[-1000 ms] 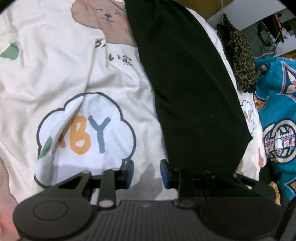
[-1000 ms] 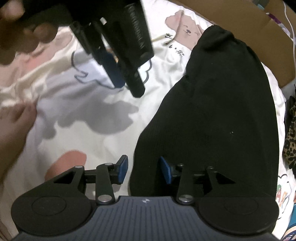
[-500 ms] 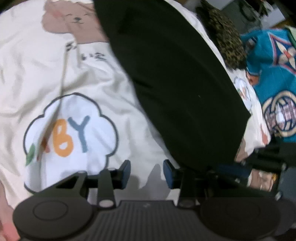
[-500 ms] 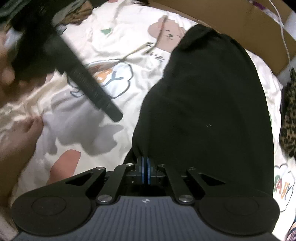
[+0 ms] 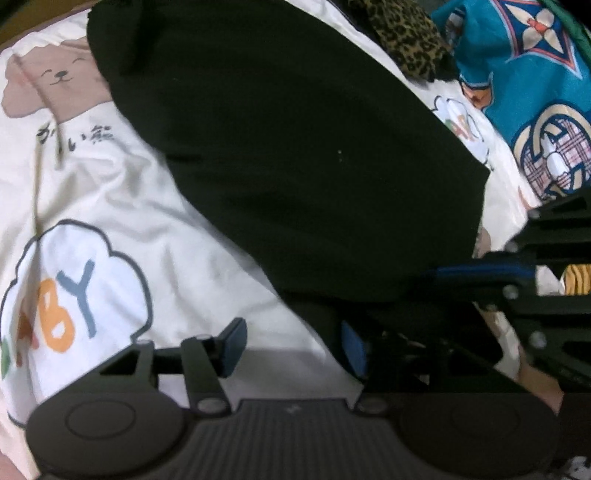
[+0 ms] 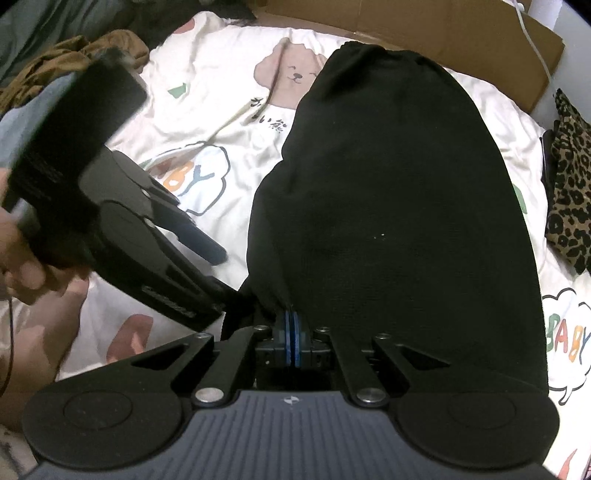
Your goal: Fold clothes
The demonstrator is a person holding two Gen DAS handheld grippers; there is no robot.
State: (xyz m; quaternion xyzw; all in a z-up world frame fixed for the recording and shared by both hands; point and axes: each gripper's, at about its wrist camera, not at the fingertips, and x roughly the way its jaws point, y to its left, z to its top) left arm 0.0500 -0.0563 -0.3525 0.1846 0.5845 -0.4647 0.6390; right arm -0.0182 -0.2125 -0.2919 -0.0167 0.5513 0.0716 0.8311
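- Since a second ago the right gripper (image 6: pixel 291 341) has gone from jaws apart to blue pads pressed together, pinching the near hem of the black knit garment (image 6: pixel 399 206).
- Meanwhile the left gripper (image 5: pixel 291 345) has swung in toward that same near edge, jaws apart, one finger over the printed bedsheet (image 5: pixel 110 192), the other at the dark fabric.
- Black garment lies flat and long down the middle of the sheet, its far end toward the cardboard (image 6: pixel 424 33) at the far edge.
- It looks soft, limp and light: it should drape and sag, not hold shape.
- Best hold, I'd judge, is a second pinch on the near hem's free corner, well apart from the right's.
- Leopard-print cloth (image 6: pixel 569 177) sits at the right edge.
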